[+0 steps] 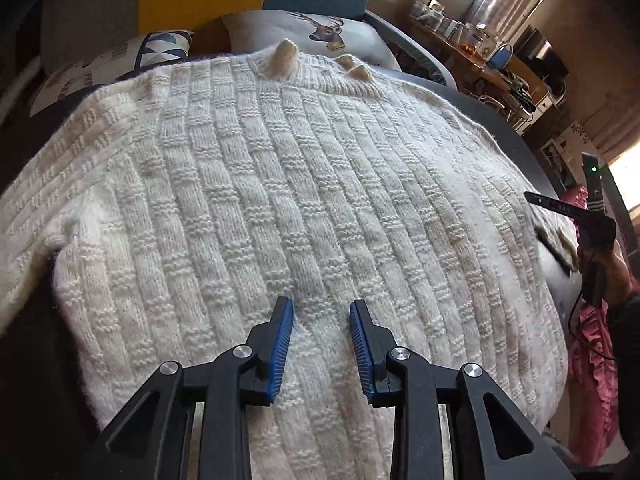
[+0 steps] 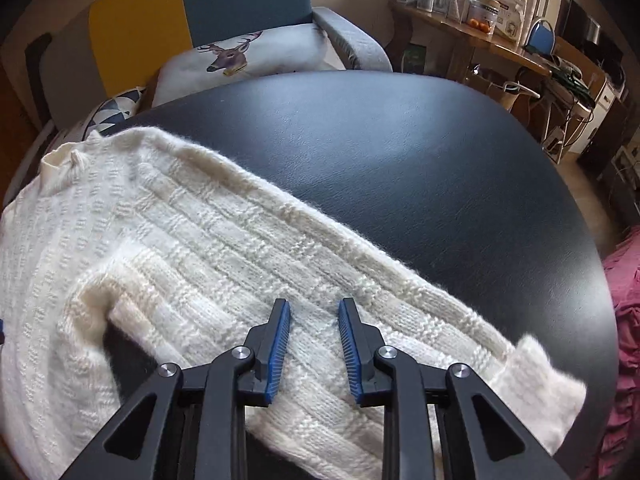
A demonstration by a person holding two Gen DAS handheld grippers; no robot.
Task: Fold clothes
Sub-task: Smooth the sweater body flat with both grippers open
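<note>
A cream knitted sweater [image 1: 304, 184] lies spread flat on a round black table [image 2: 420, 168], its collar at the far edge. My left gripper [image 1: 322, 306] is open and empty, its blue-padded fingertips just above the sweater's lower body. My right gripper [image 2: 314, 306] is open and empty above the sweater's right sleeve [image 2: 320, 280], which stretches out toward the cuff [image 2: 536, 384] at the lower right. The right gripper also shows at the right edge of the left wrist view [image 1: 592, 216].
Cushions, one with a deer print [image 2: 240, 56], sit on a sofa behind the table. A cluttered wooden desk [image 2: 480, 32] stands at the back right. A pink garment [image 2: 628, 320] lies off the table's right edge.
</note>
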